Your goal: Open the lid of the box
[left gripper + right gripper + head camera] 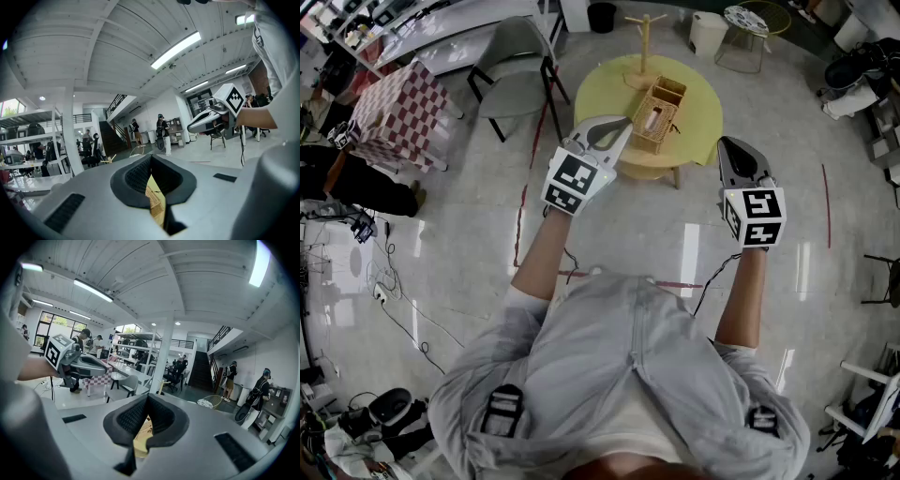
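Observation:
A woven wicker box [656, 116] with its lid down stands on a round yellow table [698, 108]. My left gripper [622, 125] hovers at the table's near-left edge, close to the box, jaws shut and empty. My right gripper [730, 144] hangs off the table's near-right edge, also shut with nothing in it. In the left gripper view the left gripper [151, 161] shows a sliver of the box [156, 200] through the slit between its jaws. Past the right gripper [146, 401], a strip of the box [145, 427] shows too.
A wooden peg stand [644, 36] stands at the table's far side. A grey chair [517, 67] and a checkered table [398, 112] stand to the left. A white bin [708, 30] and a wire stool [748, 24] are behind. Cables lie on the floor at the left.

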